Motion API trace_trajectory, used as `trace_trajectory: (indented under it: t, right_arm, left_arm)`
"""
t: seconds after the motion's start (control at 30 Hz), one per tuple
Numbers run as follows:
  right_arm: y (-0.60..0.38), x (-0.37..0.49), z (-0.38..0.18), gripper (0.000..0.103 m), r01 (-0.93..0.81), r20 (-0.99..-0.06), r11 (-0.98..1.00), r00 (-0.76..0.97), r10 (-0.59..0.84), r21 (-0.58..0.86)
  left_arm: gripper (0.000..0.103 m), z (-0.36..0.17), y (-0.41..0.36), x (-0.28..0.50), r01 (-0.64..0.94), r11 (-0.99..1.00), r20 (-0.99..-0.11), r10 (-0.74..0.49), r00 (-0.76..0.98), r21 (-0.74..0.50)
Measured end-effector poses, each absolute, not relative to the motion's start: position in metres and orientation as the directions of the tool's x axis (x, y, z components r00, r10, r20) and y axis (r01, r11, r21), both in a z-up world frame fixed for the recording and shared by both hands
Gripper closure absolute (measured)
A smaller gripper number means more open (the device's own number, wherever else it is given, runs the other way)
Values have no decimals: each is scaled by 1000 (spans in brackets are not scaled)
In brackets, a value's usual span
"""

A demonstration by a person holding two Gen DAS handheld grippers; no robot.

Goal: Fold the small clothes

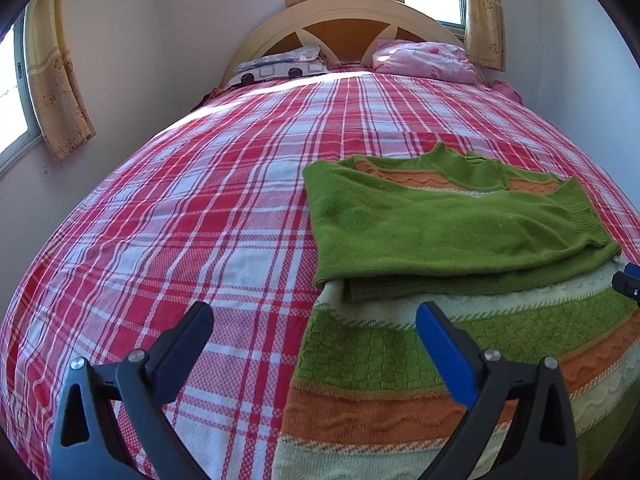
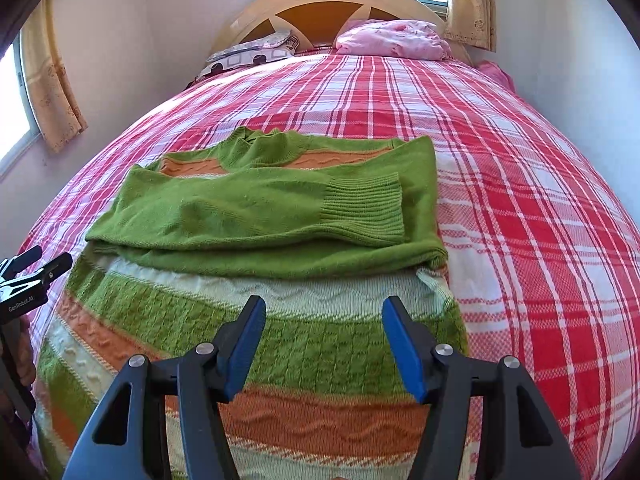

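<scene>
On the red-and-white checked bedspread (image 2: 520,208), filling the middle of both views: a green, orange and cream striped sweater (image 2: 280,320), lying flat, both green sleeves (image 2: 256,208) folded across the chest, one over the other, ribbed cuff (image 2: 364,212) toward the right of the right wrist frame. Neck opening pointing toward the top of the frame, hem toward the bottom.

At the bottom centre of the right wrist view: right gripper (image 2: 324,344), jaws apart at a middling width, nothing between the blue pads, hovering over the striped lower body of the sweater. Not touching it, as far as can be seen.

At the bottom of the left wrist view: left gripper (image 1: 316,344), jaws spread wide and empty, straddling the sweater's left edge, one finger over bare bedspread, the other over the knit.

At the top of both frames: curved wooden headboard (image 2: 328,0), a patterned pillow (image 2: 256,54) left, a pink pillow (image 2: 392,38) right, yellow curtains (image 2: 50,92) on the windows.
</scene>
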State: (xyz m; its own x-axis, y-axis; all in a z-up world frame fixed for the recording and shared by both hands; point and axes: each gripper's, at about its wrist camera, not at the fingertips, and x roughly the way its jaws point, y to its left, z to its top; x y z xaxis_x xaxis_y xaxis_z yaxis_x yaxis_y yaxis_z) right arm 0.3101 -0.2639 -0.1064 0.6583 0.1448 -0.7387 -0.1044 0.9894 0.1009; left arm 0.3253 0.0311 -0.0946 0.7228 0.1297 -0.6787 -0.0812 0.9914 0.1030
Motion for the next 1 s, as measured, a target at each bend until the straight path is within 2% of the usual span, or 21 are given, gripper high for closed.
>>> trace_trajectory:
  t: [1.0]
  right_arm:
    - [-247, 213, -115, 41, -165, -753, 981, 633, 181, 97]
  left_arm:
    - [0, -99, 29, 229, -13, 996, -675, 67, 734, 85]
